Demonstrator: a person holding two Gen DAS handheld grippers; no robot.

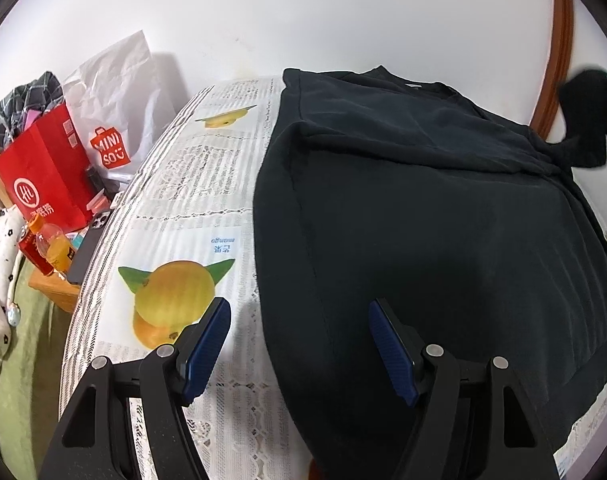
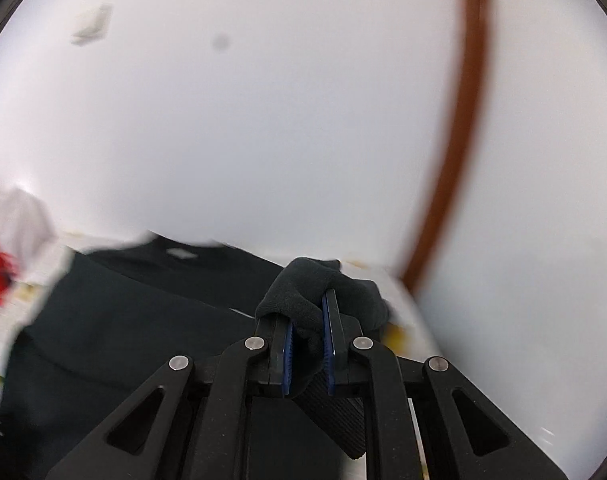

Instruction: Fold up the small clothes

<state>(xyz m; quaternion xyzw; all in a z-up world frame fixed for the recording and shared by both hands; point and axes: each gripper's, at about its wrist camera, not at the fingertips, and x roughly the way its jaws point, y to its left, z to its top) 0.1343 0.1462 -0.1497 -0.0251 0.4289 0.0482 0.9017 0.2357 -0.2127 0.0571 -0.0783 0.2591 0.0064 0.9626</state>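
Your right gripper (image 2: 308, 320) is clamped nearly closed on a bunched fold of the black shirt (image 1: 443, 216), lifted at its far right corner. Your left gripper (image 1: 299, 320) hangs wide open, empty, over the shirt's near-left edge on the lace-covered table (image 1: 207, 184).

Matt black cloth on the shirt (image 1: 443, 216), soft and smooth. Lacy white tablecloth (image 1: 223, 412) under it. Ribbed blue pads (image 1: 205, 344), matt black frame, probably plastic. Glossy red paper bag (image 1: 43, 176); crinkled white bag (image 1: 115, 92).
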